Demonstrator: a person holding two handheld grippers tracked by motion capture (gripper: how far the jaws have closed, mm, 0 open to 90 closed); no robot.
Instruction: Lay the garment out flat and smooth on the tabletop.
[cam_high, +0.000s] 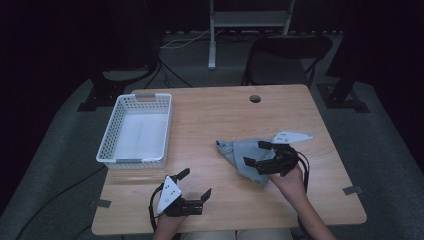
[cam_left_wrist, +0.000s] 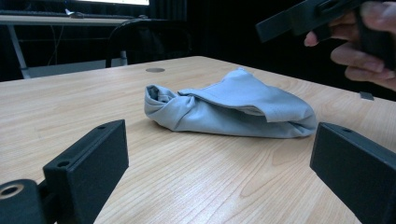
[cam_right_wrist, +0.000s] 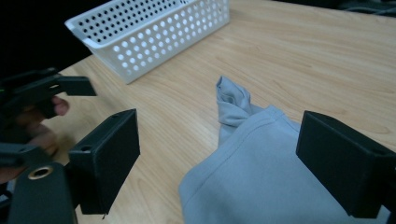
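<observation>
Grey cloth (cam_high: 247, 156) lies crumpled right of table centre, its long axis running diagonally; the right gripper (cam_high: 258, 153) hovers directly over it, jaws wide and empty, while the open, empty left gripper (cam_high: 195, 183) waits well apart.

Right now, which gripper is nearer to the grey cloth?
Right. The right gripper hovers open directly over the grey cloth, jaws on either side of its edge. The left gripper is open too, off near the table's front edge, apart from the cloth.
</observation>
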